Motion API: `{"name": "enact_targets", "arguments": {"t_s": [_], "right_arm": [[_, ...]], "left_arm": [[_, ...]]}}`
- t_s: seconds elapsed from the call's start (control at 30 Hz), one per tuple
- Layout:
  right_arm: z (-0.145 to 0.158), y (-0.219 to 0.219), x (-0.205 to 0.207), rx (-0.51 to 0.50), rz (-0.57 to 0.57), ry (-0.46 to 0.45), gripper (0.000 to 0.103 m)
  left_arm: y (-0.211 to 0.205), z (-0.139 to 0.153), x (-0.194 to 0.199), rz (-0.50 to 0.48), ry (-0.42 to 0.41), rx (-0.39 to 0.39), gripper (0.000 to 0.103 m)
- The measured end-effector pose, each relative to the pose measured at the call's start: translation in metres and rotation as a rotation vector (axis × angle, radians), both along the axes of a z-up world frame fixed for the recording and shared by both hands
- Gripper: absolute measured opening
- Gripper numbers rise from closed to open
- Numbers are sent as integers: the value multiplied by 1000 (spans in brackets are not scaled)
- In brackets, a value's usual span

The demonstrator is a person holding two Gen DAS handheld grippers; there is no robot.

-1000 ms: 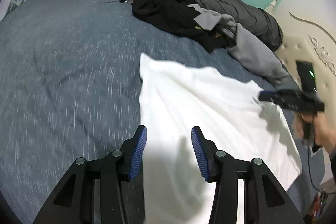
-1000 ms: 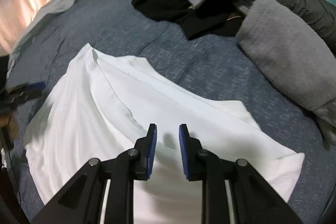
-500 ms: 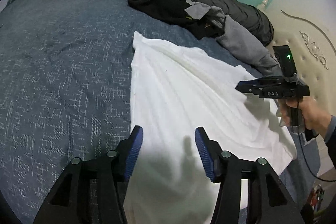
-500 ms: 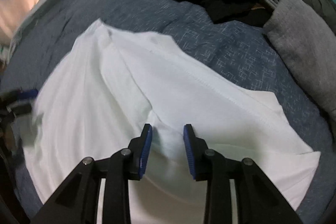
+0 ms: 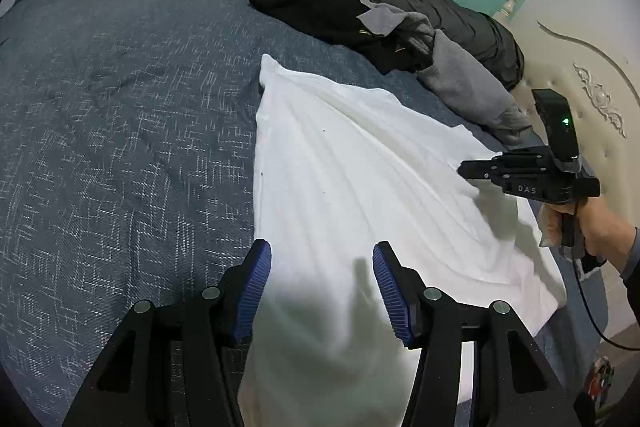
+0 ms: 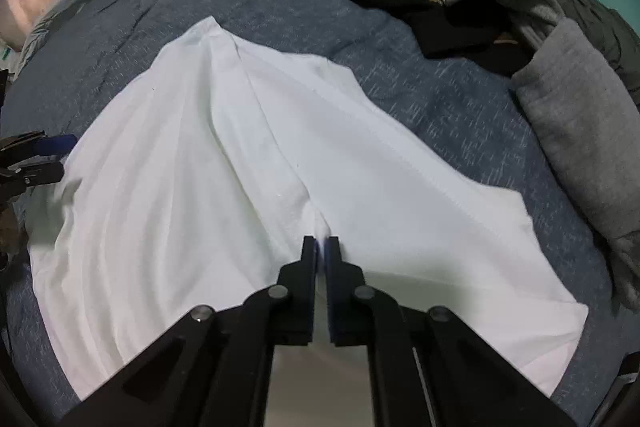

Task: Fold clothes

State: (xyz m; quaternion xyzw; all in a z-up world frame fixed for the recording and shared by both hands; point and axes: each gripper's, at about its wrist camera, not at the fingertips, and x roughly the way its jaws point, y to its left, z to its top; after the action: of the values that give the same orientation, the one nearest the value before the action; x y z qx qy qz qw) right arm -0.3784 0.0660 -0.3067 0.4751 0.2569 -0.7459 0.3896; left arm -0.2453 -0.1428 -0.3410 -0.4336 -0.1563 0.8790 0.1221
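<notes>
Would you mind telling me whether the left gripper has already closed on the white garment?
No, the left gripper stands open, its blue pads apart above the white garment without pressing on it.

A white shirt [image 5: 352, 179] lies spread across the blue bedspread [image 5: 120, 131], rumpled into long ridges that fan out from one pinched spot. Behind it sits a heap of unfolded clothes: a black garment [image 5: 312, 7] and a grey sweatshirt [image 6: 576, 115], touching each other.
</notes>
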Motion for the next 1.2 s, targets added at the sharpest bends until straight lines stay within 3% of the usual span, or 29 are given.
{"name": "enact_targets", "arguments": {"t_s": [0.2,0.33,0.47,0.7,0.87,1.0,1.07,1.2], "right_arm": [[25,10,-15,-63,-64,55,3],[35,7,-35,-48,-141,112,3],[32,-5,-54,-44,-175,135,3],[-4,-21,-70,37,-223,121,3],[-7,-16,-76,11,-242,101,4],[20,16,-90,-76,-334,127,16],[36,48,-101,-140,-409,126,18],[49,116,-114,-161,-556,136,27]], "left_arm": [[2,-3,0,-4,-9,-2,58],[3,-5,-1,-9,-18,-6,58],[2,-5,-1,-10,-19,-6,58],[0,-6,-2,-9,-27,8,58],[0,-8,-3,-9,-32,11,58],[-1,-8,-2,-8,-33,13,59],[-1,-8,-3,-7,-34,16,58],[-3,-7,-4,-6,-38,30,59]]}}
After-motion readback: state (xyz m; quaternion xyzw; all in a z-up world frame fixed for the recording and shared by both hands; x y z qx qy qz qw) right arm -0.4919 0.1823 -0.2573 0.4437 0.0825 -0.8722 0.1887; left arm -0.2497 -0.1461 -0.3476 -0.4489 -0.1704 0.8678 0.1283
